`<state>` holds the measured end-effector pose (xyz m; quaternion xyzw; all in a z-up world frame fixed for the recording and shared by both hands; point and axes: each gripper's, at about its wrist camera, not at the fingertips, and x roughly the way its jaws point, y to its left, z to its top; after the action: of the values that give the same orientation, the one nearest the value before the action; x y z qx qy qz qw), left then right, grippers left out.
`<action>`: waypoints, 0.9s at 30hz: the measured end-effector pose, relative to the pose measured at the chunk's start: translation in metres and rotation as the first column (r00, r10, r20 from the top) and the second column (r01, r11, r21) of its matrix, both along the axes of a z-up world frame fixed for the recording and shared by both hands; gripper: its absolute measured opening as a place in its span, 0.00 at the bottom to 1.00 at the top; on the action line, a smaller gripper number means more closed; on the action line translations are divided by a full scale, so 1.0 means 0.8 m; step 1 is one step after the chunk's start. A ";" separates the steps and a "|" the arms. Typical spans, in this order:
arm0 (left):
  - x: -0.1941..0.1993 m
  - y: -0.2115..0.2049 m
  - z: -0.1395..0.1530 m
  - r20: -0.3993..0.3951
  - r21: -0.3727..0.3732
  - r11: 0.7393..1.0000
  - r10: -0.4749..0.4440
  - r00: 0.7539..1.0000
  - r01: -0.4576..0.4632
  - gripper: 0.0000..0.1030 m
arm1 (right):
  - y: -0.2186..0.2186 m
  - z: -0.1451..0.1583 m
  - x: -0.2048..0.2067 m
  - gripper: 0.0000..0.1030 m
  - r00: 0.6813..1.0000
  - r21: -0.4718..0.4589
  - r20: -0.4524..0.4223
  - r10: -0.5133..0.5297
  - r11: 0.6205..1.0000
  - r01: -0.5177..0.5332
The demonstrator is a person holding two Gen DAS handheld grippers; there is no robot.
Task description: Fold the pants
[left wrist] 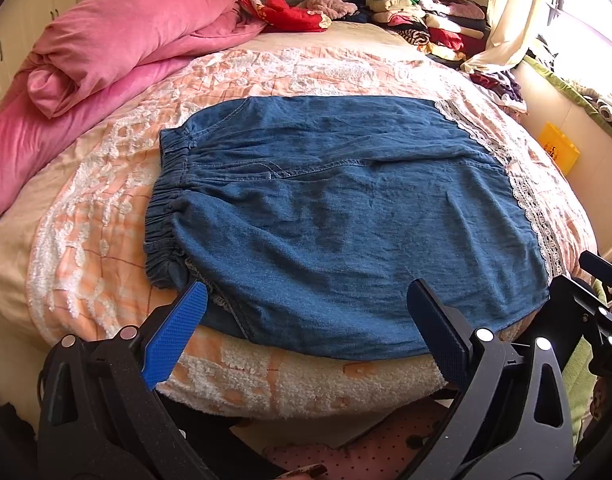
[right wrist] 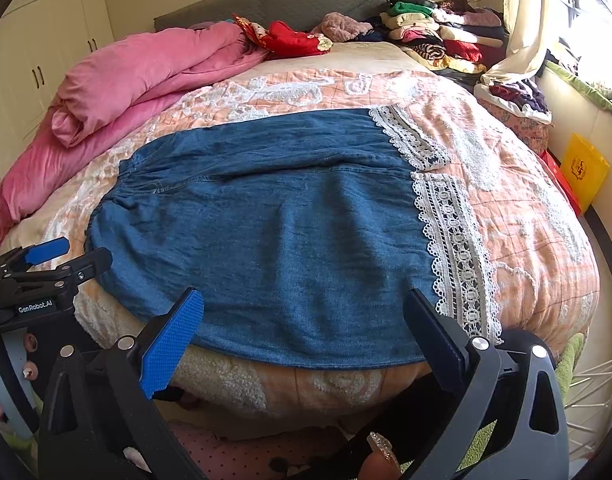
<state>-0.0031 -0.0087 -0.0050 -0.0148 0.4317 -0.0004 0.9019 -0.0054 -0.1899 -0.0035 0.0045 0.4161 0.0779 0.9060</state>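
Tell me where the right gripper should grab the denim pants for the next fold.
Probably the lace-trimmed hem corner of the denim pants, approached from the near bed edge: it lies flat right beside the open right gripper, and the hem gives a firm edge.

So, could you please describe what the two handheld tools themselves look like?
Both are alike: a black frame with triangular cut-outs and round silver bolts. On the left tool and the right tool, one finger shows a blue pad with a fine dotted grip texture; the other looks dark. White "GenRobot.AI" lettering marks the left one's body.
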 end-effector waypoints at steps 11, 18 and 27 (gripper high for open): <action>0.000 0.000 0.001 -0.002 -0.003 1.000 0.001 1.000 -0.001 0.91 | -0.001 0.007 -0.003 0.96 1.000 -0.007 0.011 -0.006 1.000 0.006; 0.001 -0.001 0.001 -0.003 -0.004 1.000 0.002 1.000 -0.002 0.91 | -0.002 0.008 -0.003 0.96 1.000 -0.007 0.011 -0.005 1.000 0.005; 0.001 -0.001 0.001 -0.002 -0.002 1.000 0.002 1.000 -0.002 0.91 | -0.002 0.009 -0.002 0.96 1.000 -0.010 0.013 -0.004 1.000 0.004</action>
<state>-0.0026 -0.0099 -0.0041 -0.0162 0.4324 0.0000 0.9015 -0.0071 -0.1918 0.0038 0.0005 0.4104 0.0740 0.9089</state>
